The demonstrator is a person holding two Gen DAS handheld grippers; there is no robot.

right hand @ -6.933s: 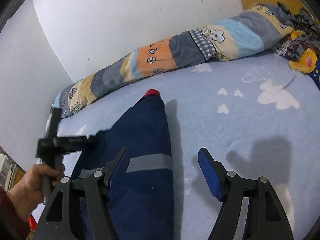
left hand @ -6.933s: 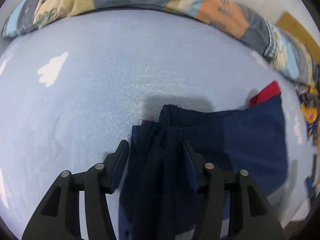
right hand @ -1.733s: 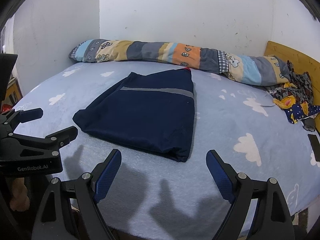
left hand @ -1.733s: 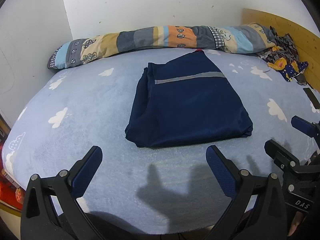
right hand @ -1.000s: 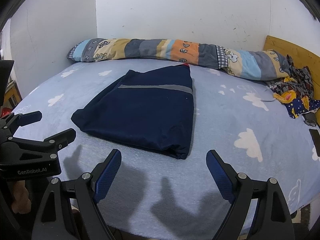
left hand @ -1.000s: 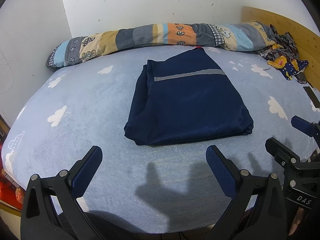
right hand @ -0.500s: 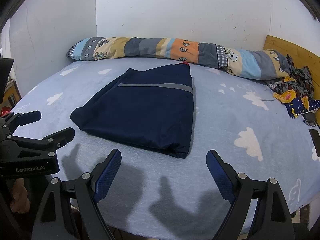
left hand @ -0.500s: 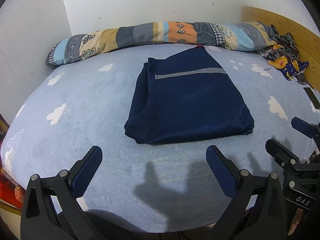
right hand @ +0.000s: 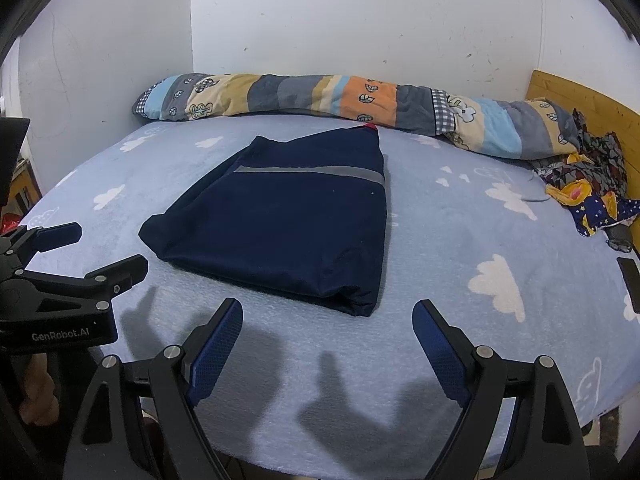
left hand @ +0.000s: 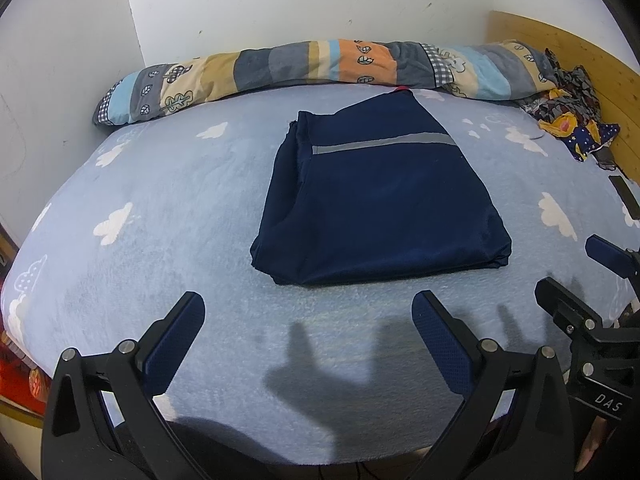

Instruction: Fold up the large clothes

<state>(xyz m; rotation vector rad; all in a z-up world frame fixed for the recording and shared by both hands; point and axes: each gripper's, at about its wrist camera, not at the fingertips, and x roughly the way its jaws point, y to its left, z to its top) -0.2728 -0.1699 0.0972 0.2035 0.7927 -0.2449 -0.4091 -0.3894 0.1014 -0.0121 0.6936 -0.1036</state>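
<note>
Both my left gripper (left hand: 308, 322) and right gripper (right hand: 327, 328) hang spread at the bed's (left hand: 160, 200) near edge; only the left view shows the folded navy garment's (left hand: 380, 204) stacked left-side layers.

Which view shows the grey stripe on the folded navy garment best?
The left wrist view: the grey stripe runs nearly square-on across the folded navy garment. The right wrist view shows the stripe whole too, but more obliquely.
</note>
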